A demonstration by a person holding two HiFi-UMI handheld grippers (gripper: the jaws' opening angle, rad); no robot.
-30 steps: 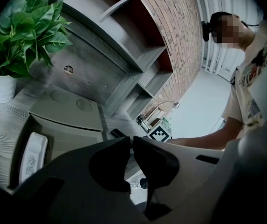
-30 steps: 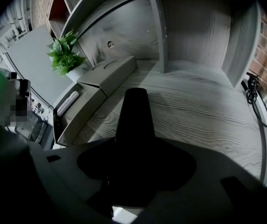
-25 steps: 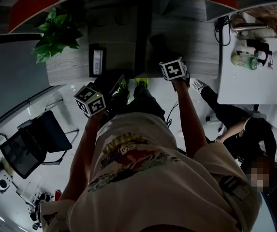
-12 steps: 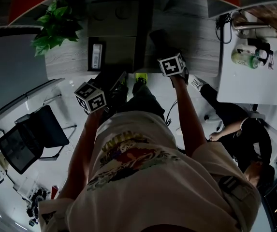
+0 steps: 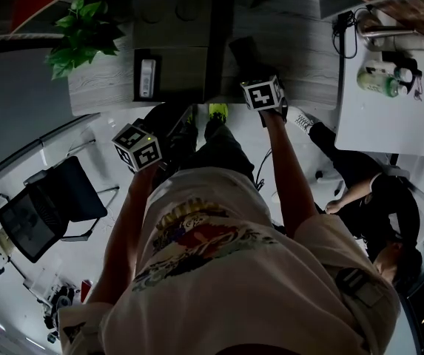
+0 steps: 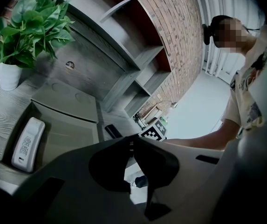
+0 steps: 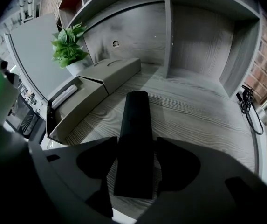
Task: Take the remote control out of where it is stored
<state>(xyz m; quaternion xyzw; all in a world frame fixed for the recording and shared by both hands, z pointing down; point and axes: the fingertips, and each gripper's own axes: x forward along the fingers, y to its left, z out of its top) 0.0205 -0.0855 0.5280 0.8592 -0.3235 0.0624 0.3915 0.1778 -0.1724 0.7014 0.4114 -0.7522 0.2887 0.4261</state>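
A black remote control (image 7: 135, 139) lies lengthwise between the jaws of my right gripper (image 7: 132, 141), low over the grey wooden shelf top (image 7: 194, 111). The jaws stand wide, against its two long sides. The head view shows that gripper (image 5: 254, 71) at the shelf's front edge with the black remote (image 5: 243, 52) pointing away. A white remote (image 6: 27, 143) lies in the open drawer box (image 5: 146, 78) to the left; the right gripper view also catches this white remote (image 7: 64, 96). My left gripper (image 6: 132, 143) is shut and empty, held back near my body (image 5: 169, 128).
A potted plant (image 5: 82, 35) stands at the shelf's left end. Upright shelf dividers (image 7: 167, 27) rise behind. A cable (image 7: 246, 101) hangs at the right. A person (image 5: 367, 191) sits by a white desk (image 5: 389, 124); a dark chair (image 5: 56, 205) stands at the left.
The head view has tilted, so the shelf and both grippers sit a little higher in it. The right gripper stays over the shelf front with the black remote; the left stays shut.
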